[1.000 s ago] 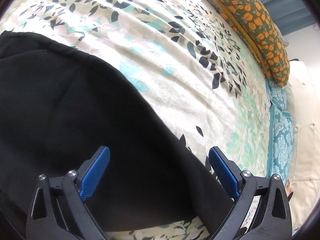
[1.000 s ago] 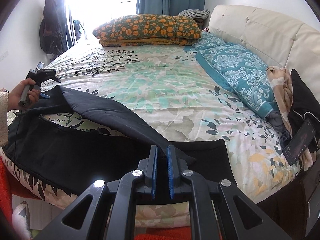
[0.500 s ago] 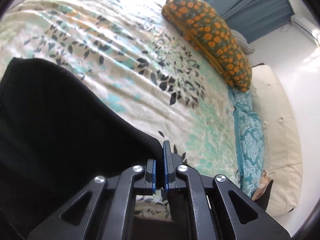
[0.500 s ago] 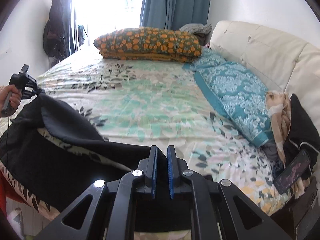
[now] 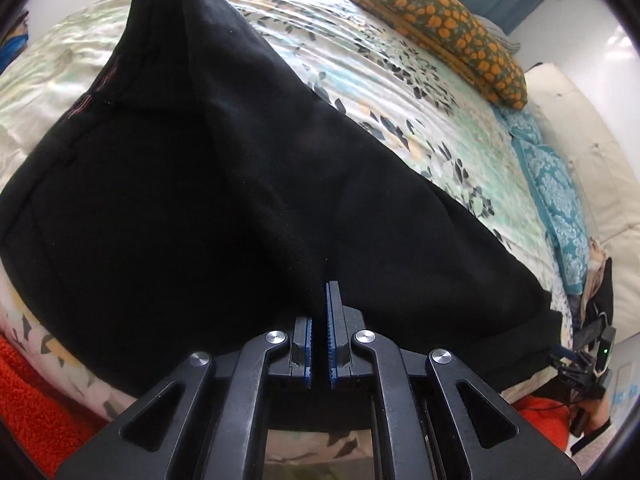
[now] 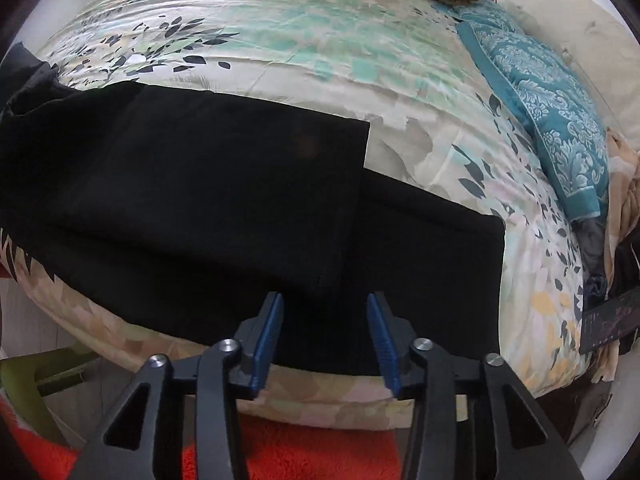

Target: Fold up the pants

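Across the lower half of both views the black fabric pants (image 6: 192, 200) lie folded over on the floral bedsheet (image 6: 280, 32), left gripper (image 5: 320, 312) pinching a fold, right gripper (image 6: 325, 308) just opened empty, so a tug could drag the legs askew.

left pad (image 5: 306, 334): tip buried in pants (image 5: 240, 200) | phone (image 6: 608, 320): cut off by edge

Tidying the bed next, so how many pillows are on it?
2: an orange-patterned pillow at the far end of the bed, and a teal damask pillow beside the cream headboard. More may be hidden.
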The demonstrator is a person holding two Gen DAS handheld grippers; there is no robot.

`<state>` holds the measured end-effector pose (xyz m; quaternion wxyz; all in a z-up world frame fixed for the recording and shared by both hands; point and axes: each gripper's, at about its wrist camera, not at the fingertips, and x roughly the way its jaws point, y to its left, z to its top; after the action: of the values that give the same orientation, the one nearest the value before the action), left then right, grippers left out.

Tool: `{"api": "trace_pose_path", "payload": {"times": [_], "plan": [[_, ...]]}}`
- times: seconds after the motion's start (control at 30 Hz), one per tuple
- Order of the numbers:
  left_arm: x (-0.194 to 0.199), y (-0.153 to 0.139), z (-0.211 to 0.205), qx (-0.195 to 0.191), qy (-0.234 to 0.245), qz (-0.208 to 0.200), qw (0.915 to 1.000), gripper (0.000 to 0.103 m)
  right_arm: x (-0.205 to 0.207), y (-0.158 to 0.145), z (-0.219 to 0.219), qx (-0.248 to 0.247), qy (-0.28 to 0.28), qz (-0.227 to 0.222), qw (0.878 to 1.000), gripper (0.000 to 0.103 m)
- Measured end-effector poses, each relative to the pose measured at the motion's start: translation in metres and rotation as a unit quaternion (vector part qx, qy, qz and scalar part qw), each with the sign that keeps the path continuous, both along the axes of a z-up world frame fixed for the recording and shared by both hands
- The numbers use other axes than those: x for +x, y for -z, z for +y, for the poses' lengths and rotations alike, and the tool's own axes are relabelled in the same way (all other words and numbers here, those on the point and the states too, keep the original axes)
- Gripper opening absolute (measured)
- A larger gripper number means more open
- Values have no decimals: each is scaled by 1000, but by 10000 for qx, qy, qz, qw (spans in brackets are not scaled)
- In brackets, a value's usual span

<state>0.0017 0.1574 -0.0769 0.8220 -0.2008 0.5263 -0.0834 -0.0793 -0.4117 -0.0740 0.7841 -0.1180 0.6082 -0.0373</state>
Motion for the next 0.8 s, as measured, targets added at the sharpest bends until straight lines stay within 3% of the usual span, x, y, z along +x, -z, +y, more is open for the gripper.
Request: {"api": "trace_pose_path", "payload": {"times": [0.1, 0.2, 0.23, 0.3, 0.37, 0.4, 0.5, 0.57, 0.6, 0.63, 0.8], "plan": [[5, -4, 4, -110, -36, -83, 9999, 4, -12, -19, -15, 369, 233, 58, 9990, 64], [7, -2, 5, -166, -53, -129, 9998, 4, -24, -42, -42, 1042, 931, -194, 9900, 64], [7, 1, 4, -171, -60, -113, 9998, 4, -24, -48, -53, 1503, 1301, -346, 9794, 64], [7, 6, 5, -192, -79, -60, 9998, 4, -23, -49, -76, 2462, 2046, -600, 9455, 64], [8, 7, 6, -242, -101, -46, 9996, 4, -15, -39, -86, 2965, 2523, -688, 9185, 64], [5, 6, 9, -258, -91, -63, 9996, 4, -10, -33, -86, 2993, 2625, -693, 9147, 64], [-5, 2, 13, -243, -43, -142, 9996, 4, 12, -10, -78, 2766, 2704, -463, 9210, 64], [-5, 1, 13, -212, -25, -144, 9997, 4, 24, 6, -69, 2715, 2610, -188, 9262, 53], [-6, 1, 14, -137, -54, -139, 9998, 4, 28, 11, -61, 2692, 2470, -40, 9309, 25], [-6, 2, 15, -129, -69, -124, 9998, 4, 31, 13, -53, 2508, 2298, 73, 9404, 10], [-21, -15, -1, -146, 55, -199, 9997, 4, 28, -29, -34, 2034, 1488, -218, 9675, 7]]}}
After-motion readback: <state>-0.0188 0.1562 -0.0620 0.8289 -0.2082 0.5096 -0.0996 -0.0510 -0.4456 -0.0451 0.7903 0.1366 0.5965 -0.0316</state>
